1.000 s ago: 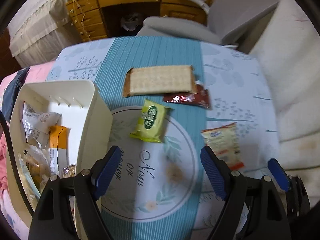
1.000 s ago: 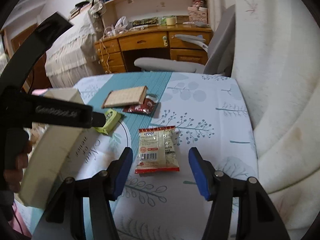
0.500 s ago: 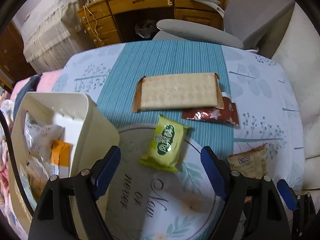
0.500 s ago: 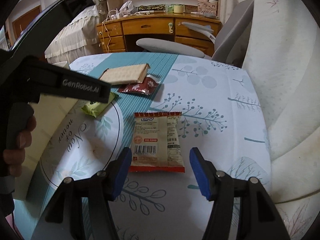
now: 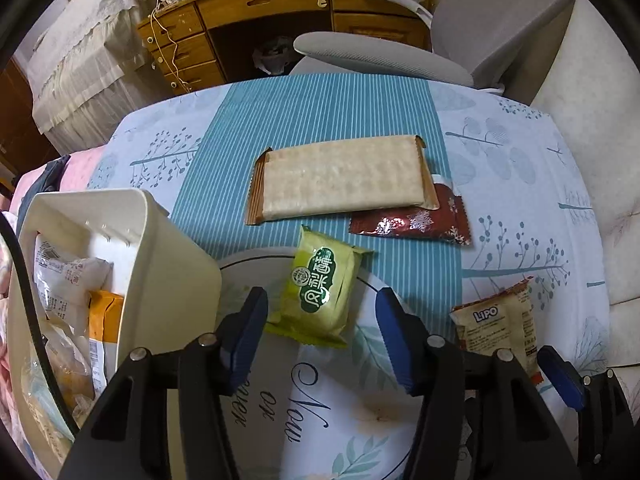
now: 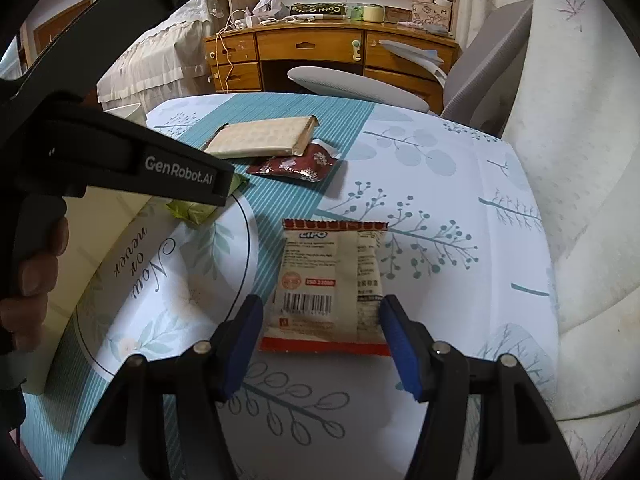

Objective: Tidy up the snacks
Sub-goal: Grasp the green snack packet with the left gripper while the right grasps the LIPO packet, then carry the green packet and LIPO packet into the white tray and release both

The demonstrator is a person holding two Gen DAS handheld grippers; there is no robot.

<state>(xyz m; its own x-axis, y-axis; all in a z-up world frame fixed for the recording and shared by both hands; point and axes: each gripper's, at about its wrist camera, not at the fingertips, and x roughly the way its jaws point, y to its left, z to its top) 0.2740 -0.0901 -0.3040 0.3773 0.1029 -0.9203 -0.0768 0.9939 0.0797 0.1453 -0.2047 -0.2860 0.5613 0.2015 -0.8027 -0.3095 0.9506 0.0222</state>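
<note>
A green snack packet [image 5: 320, 288] lies on the patterned tablecloth [image 5: 500, 160]. My left gripper [image 5: 320, 324] stands over its near end; the jaws are closing, one on each side, with small gaps still showing. A beige and red LiPO packet [image 6: 328, 280] lies flat, its near end between the fingers of my right gripper [image 6: 320, 332], which is open and not squeezing it. In the right wrist view the left gripper's black body [image 6: 180, 176] crosses the left side, held by a hand [image 6: 32, 272], and hides most of the green packet [image 6: 192, 212].
A cream bin [image 5: 168, 280] holding several packets stands at the left. Farther back lie a long cracker pack [image 5: 340, 180] and a dark red packet [image 5: 412, 224]. A grey chair [image 5: 380, 56] and wooden desk [image 5: 280, 0] are beyond the table, and white cushions [image 6: 580, 160] at the right.
Both grippers came down closer to the table. The left jaws narrowed around the green packet. The LiPO packet, ahead of the right fingers before, now lies between them.
</note>
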